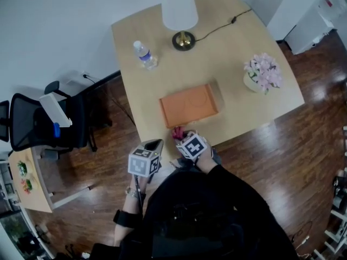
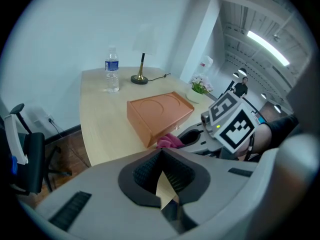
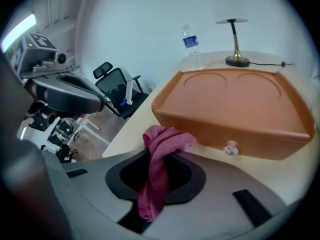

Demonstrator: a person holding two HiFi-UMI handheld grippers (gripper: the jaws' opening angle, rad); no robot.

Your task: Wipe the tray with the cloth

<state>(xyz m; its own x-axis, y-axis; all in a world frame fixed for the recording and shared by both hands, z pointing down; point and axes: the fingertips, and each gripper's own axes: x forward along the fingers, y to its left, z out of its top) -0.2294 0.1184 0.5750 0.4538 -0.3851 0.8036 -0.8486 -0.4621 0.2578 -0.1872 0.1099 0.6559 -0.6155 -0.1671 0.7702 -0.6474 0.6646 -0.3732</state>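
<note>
- So, the tray (image 1: 188, 105) sits flat on the table (image 1: 217, 64), close to your edge. It's empty, w/ two round recesses in its floor. Its long axis runs across you, left to right, a bit skewed in the head view.
- The pink cloth (image 3: 162, 144) is bunched up & pinched in the R gripper (image 3: 157, 171). The jaws are closed down on it, w/ a tail hanging back btw them.
- The cloth's free end is just short of the tray's near long wall & not over the rim yet. Can't tell if it brushes the wall.
- Key relation: the tray lies straight ahead of the R gripper, w/ that near wall facing you. My read is that the cloth has to clear the rim first, then drop onto the tray floor. Strokes along the long axis would go sideways.
- Your R hand is clearly the nearer one. The L gripper (image 2: 162, 156) sits further left, about at the table's edge, jaws tip to tip w/ nothing in them.
- Wiping looks not yet begun. The tray may slide, so the L gripper could steady it.
- Further out, the water bottle (image 1: 145, 54), lamp (image 1: 181, 23) & flowers (image 1: 263, 73) are all well apart from the tray.
</note>
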